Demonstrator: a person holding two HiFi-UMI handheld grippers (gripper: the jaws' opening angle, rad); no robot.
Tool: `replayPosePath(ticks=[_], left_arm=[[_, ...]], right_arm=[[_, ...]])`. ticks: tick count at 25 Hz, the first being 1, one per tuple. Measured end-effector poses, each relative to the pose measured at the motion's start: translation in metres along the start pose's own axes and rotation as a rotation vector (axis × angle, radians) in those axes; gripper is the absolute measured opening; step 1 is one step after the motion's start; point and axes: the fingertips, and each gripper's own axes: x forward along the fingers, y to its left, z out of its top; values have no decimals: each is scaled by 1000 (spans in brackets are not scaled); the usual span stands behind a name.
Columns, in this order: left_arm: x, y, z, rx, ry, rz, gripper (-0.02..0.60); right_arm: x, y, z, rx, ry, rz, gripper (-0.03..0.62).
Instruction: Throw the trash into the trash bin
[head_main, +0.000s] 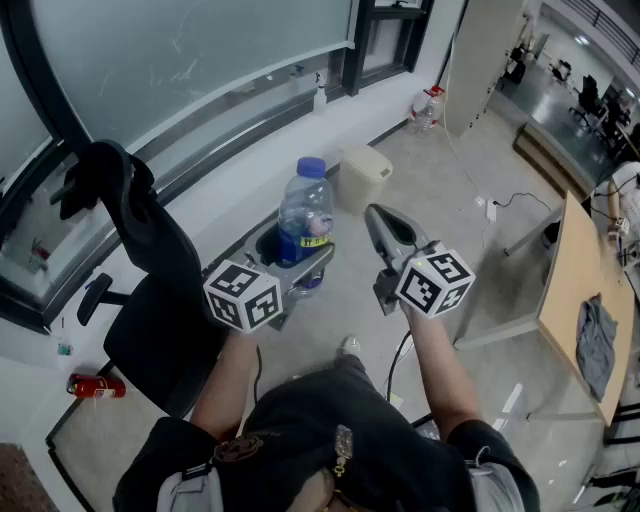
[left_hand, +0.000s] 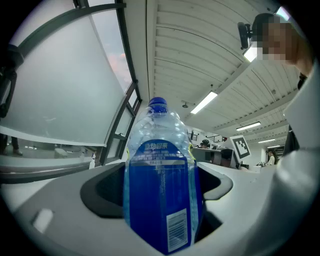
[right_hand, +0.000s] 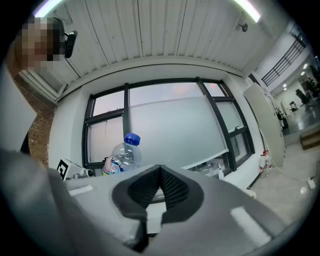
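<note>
A clear plastic bottle with a blue cap and blue label stands upright between the jaws of my left gripper, which is shut on its lower body. In the left gripper view the bottle fills the middle, seated in the dark pads of the left gripper. My right gripper is held level beside it on the right, jaws pressed together with nothing in them; in its own view the right gripper is shut and the bottle shows to its left. A beige trash bin stands on the floor ahead, by the wall.
A black office chair stands close on the left. A red canister lies on the floor below it. A wooden table with a grey cloth is at the right. A spray bottle sits on the window sill.
</note>
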Motion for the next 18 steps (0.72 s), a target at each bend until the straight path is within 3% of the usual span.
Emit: replayPosePath(ticks=[18], left_arm=[[24,-7,-9,-4,22,-26,428]], right_arm=[[-8,-30,1,26,0,-31,2]])
